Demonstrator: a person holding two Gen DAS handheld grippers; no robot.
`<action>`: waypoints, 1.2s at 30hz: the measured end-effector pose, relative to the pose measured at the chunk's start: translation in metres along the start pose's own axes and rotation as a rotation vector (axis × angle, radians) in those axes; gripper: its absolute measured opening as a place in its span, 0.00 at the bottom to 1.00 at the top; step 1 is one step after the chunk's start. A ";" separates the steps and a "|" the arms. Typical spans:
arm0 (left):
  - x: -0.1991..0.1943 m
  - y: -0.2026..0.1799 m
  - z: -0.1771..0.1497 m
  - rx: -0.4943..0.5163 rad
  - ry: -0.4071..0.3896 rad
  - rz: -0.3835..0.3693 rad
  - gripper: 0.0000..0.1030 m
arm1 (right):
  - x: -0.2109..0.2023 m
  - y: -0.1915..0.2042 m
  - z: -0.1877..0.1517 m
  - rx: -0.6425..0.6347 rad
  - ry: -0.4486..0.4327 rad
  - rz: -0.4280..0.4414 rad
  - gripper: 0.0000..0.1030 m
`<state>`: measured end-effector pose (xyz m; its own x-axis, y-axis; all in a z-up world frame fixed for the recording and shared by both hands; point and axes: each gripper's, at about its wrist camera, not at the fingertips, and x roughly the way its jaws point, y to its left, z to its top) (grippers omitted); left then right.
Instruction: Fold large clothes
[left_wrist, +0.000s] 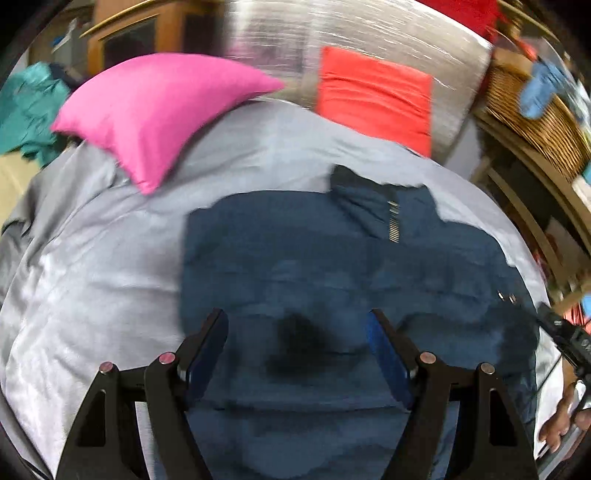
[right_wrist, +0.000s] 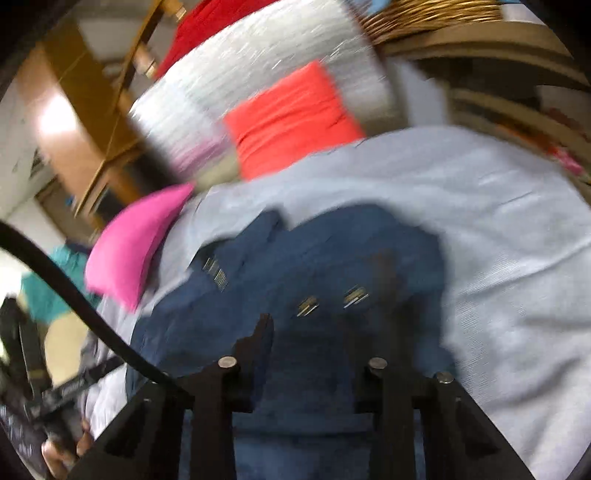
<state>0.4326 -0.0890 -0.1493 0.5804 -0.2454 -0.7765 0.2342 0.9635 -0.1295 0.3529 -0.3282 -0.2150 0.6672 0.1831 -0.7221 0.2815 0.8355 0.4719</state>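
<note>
1. The dark blue jacket (left_wrist: 332, 266) is spread on the pale grey bedspread (left_wrist: 92, 266), filling the centre and lower part of the left wrist view; its collar and zip are seen toward the upper right of that frame. In the right wrist view the same jacket (right_wrist: 314, 266) lies at centre, two metal snaps showing just above the tongs.

2. The left gripper (left_wrist: 297, 350) is held released: its blue pads stand wide apart over the jacket and nothing is pinched between them.

3. The right gripper (right_wrist: 306, 339) is blurred. Blue cloth is seen between its fingers at the lower centre, but whether it is clenched on that cloth cannot be told.

4. Risk, as judged: if only a thin layer is caught on the right, it may slip out as it is lifted, and the fold would be left skewed. With the left tongs empty, the garment would be carried from one side only and could bunch or twist.

5. The padded cloth looks bulky and smooth, so a shallow pinch is likely to give way.

6. The pink pillow (left_wrist: 147, 110) lies at the upper left on the bedspread, near the jacket; a dragged edge could be caught by it.

7. An orange-red cushion (left_wrist: 373, 99) is propped at the upper centre, and a wicker basket (left_wrist: 535, 110) is seen at the upper right.
</note>
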 end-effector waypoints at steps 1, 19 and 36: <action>0.004 -0.005 -0.002 0.021 0.007 0.001 0.75 | 0.009 0.009 -0.004 -0.018 0.030 0.011 0.32; 0.038 -0.015 -0.008 0.070 0.112 0.032 0.82 | 0.040 0.006 -0.015 0.026 0.185 0.051 0.32; 0.044 0.000 -0.013 0.137 0.088 0.211 0.82 | 0.058 -0.008 -0.018 0.076 0.268 0.025 0.32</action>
<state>0.4477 -0.0979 -0.1913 0.5589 -0.0241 -0.8289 0.2218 0.9675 0.1214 0.3769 -0.3156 -0.2696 0.4716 0.3422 -0.8127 0.3249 0.7893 0.5210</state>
